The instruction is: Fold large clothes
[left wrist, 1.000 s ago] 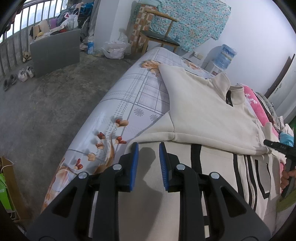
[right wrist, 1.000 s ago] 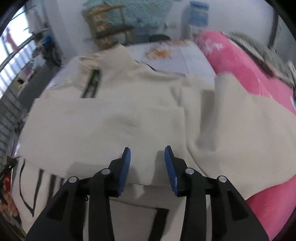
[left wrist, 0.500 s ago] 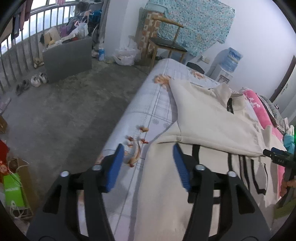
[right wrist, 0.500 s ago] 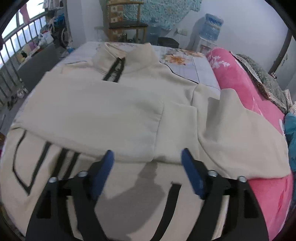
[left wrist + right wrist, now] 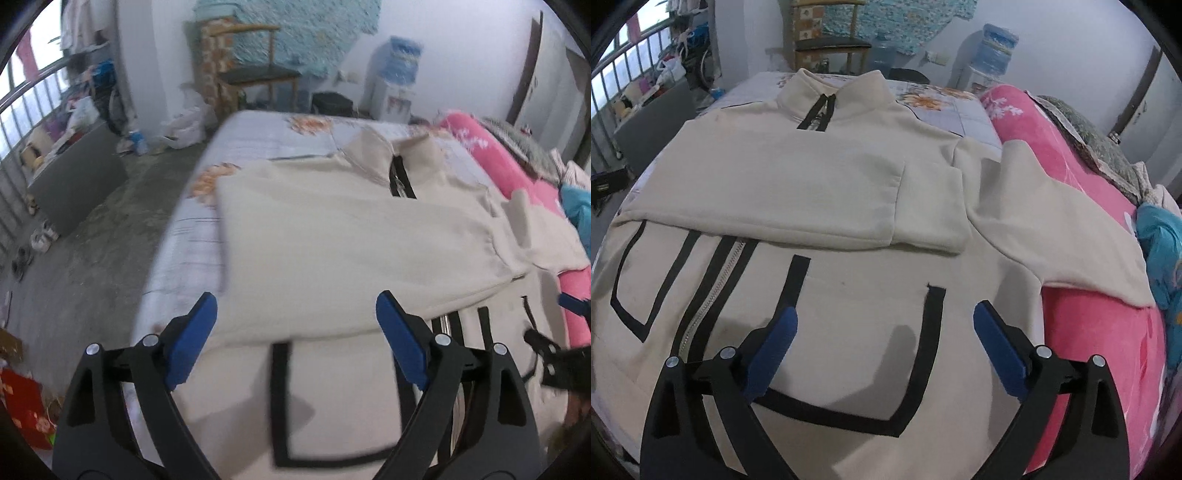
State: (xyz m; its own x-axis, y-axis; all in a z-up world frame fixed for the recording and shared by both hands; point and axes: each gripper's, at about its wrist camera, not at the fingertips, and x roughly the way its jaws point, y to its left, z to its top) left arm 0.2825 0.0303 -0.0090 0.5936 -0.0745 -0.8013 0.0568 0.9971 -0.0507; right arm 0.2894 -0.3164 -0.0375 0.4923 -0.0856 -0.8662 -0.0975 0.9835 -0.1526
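A cream zip jacket (image 5: 827, 177) with black stripes lies front up on the bed, both sleeves folded across its chest. In the left wrist view the same jacket (image 5: 332, 240) shows a black pocket outline near me. My left gripper (image 5: 295, 317) hovers above the lower left part of the jacket, its jaws opening wide with nothing between them. My right gripper (image 5: 884, 328) hangs over the lower right pocket, its jaws also opening and holding nothing. The right gripper's tip (image 5: 572, 302) shows at the right edge of the left wrist view.
The bed has a floral sheet (image 5: 192, 236) with its left edge dropping to a grey concrete floor (image 5: 85, 258). A pink quilt (image 5: 1089, 240) and teal cloth (image 5: 1160, 251) lie along the right. A wooden chair (image 5: 258, 77) and a water dispenser (image 5: 395, 81) stand at the far wall.
Both grippers let go of the jacket and spread from nearly shut to wide. Each drew back and up from the cloth; the left view swung right to face the jacket.
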